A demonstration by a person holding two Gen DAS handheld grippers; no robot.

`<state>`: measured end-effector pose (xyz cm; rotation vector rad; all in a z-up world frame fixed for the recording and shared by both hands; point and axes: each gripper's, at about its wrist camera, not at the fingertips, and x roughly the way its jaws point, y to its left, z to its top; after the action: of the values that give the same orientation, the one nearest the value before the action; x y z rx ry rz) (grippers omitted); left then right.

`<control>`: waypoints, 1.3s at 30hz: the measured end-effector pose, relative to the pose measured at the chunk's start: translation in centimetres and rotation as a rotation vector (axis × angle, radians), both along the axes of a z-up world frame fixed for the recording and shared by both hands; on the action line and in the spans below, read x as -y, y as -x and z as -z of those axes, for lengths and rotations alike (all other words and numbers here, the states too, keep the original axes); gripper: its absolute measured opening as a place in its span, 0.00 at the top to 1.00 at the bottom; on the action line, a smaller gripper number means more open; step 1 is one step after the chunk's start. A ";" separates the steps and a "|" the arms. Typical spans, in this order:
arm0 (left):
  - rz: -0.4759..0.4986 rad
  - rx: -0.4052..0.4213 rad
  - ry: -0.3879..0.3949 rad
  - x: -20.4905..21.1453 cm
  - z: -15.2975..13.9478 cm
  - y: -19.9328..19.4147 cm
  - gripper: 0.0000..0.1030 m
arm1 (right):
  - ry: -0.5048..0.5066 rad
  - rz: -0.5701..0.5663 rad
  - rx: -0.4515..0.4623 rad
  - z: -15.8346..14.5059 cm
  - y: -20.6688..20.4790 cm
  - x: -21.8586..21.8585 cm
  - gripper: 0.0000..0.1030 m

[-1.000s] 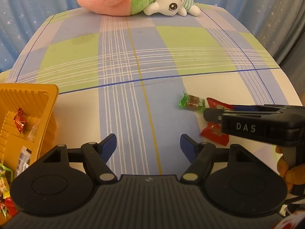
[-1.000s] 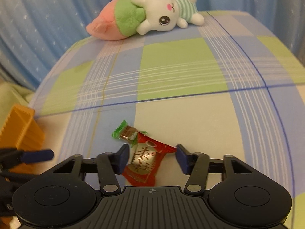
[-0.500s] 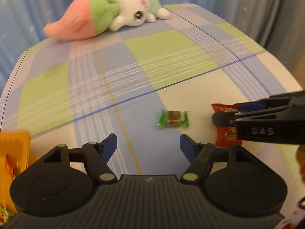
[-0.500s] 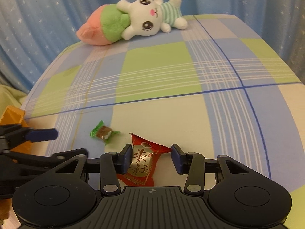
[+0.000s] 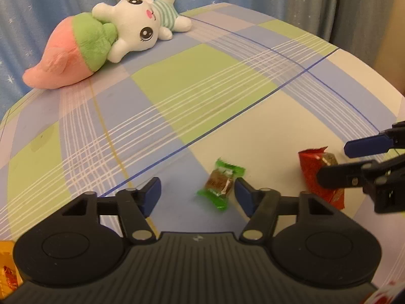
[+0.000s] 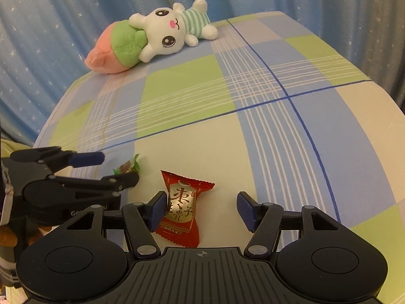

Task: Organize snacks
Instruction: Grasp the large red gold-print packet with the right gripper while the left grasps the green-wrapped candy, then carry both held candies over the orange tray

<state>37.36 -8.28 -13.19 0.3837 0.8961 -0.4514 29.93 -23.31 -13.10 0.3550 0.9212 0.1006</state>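
Observation:
A green-wrapped candy (image 5: 220,183) lies on the checked tablecloth between the open fingers of my left gripper (image 5: 197,193), close to its right fingertip. It also shows in the right wrist view (image 6: 127,166), partly behind the left gripper (image 6: 111,168). A red snack packet (image 6: 182,206) lies flat between the open fingers of my right gripper (image 6: 201,209), against the left fingertip. In the left wrist view the red packet (image 5: 314,172) sits at the right, with the right gripper (image 5: 336,163) around it.
A pink, green and white plush rabbit (image 5: 106,38) lies at the far edge of the table (image 5: 202,88), also seen in the right wrist view (image 6: 157,38). An orange basket corner with candy (image 5: 6,266) shows at the bottom left. Blue starred curtains hang behind.
The left gripper swung right, away from the orange basket, and closed in on the green candy, which now lies between its fingers. The right gripper's jaws opened wider around the red packet.

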 end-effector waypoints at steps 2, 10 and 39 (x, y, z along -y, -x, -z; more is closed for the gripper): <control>0.014 -0.005 0.016 0.1 0.0 0.0 0.56 | 0.007 -0.014 0.007 -0.1 0.1 -0.2 0.41; 0.012 -0.027 0.051 0.7 -0.1 0.8 0.79 | 0.059 -0.093 0.035 -0.3 0.4 -1.9 0.42; -0.241 -0.075 0.214 -6.2 -5.3 9.5 0.81 | -0.022 -0.199 0.089 -3.2 3.0 -4.9 0.75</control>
<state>27.84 -2.11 -7.90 0.0616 0.9428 -0.3367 26.98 -18.46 -9.86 0.2765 0.8657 0.3072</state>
